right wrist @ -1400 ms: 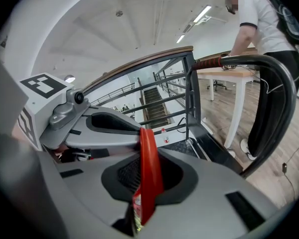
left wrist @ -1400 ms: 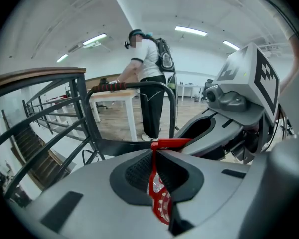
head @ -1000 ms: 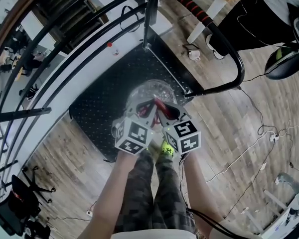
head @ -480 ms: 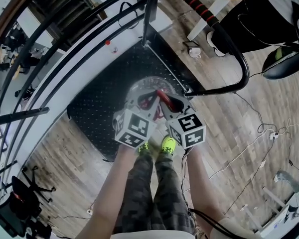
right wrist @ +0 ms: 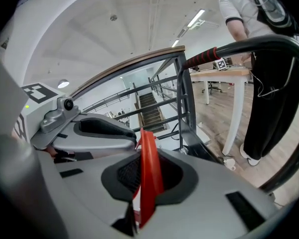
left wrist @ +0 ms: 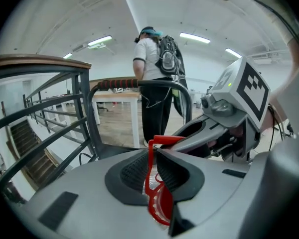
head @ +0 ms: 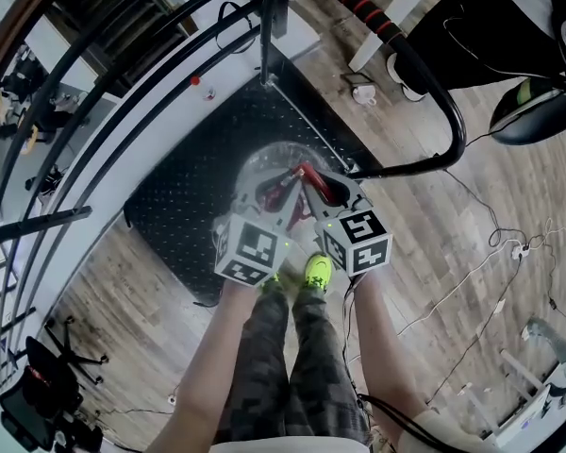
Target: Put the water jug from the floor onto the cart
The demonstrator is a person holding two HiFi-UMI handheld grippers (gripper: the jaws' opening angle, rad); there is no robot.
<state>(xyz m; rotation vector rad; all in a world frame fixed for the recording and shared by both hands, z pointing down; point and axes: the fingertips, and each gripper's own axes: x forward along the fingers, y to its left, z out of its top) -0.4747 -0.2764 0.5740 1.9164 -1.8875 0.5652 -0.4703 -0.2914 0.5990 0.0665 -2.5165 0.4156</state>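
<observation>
While the water jug [head: 269, 163], a clear, rounded plastic vessel, sits over the near edge of the cart [head: 184, 192], whose black deck is studded with small raised dots, both tools clamp its thin red plastic handle [head: 300, 177]. The left hand-held gripper [head: 281, 194] has its ribbed dark pads pressed shut on the handle's flat red strip. The right hand-held gripper [head: 313, 189] pinches the same strip from the other side. The jug's body is mostly hidden beneath the grey gripper shells and marker cubes, so I cannot tell whether its base rests on the deck or hangs just above it. The cart's curved push bar [head: 363, 6] carries a red-and-black wrapped grip. Against a second ago, both grips are unchanged and the jug stays over the same spot; the right cube has shifted slightly outward.
</observation>
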